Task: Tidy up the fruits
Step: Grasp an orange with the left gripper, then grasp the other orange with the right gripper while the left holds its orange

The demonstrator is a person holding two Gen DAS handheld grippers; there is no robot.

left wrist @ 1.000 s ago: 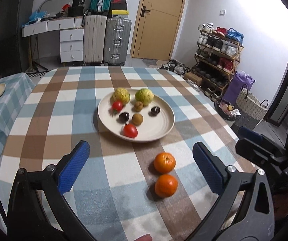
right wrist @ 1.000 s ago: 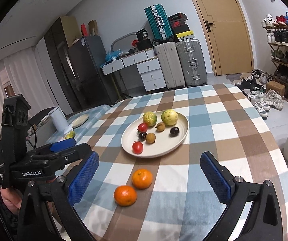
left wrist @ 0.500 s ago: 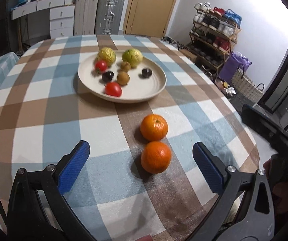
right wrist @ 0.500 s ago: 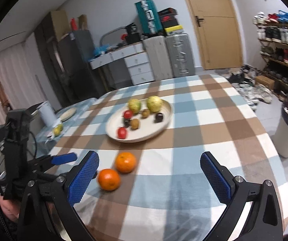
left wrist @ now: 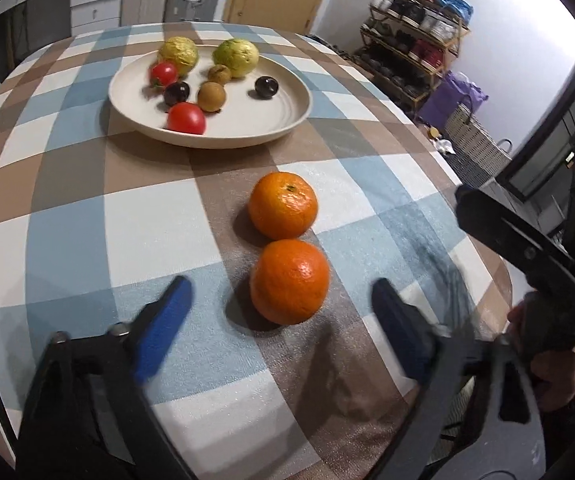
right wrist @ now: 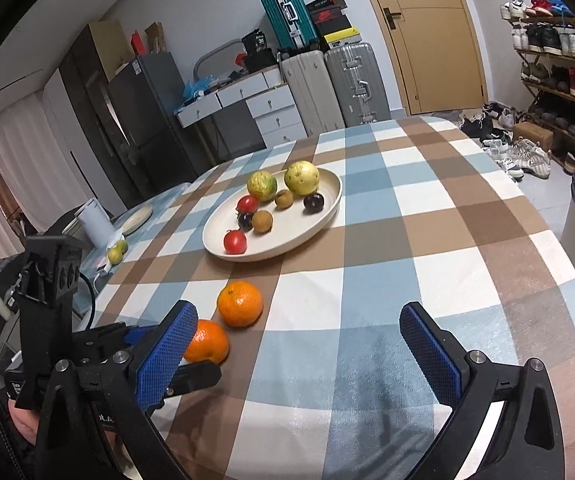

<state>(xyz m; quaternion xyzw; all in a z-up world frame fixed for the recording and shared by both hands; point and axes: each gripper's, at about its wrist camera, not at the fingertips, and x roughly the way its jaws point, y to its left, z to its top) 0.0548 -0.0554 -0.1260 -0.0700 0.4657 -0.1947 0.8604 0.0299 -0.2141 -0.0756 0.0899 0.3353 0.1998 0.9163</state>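
Closing our left tongs (left wrist: 279,320) around the near orange (left wrist: 289,281), not yet touching; right tongs (right wrist: 303,344) are hanging released; next, we are squeezing gently.

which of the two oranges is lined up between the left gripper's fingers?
The near orange, farther from the plate. It sits between the left gripper fingers, untouched. The other orange lies beyond it, plate-side.

Orange mandarins (left wrist: 289,281) lie on a blue-brown-white checked cloth (left wrist: 67,220).
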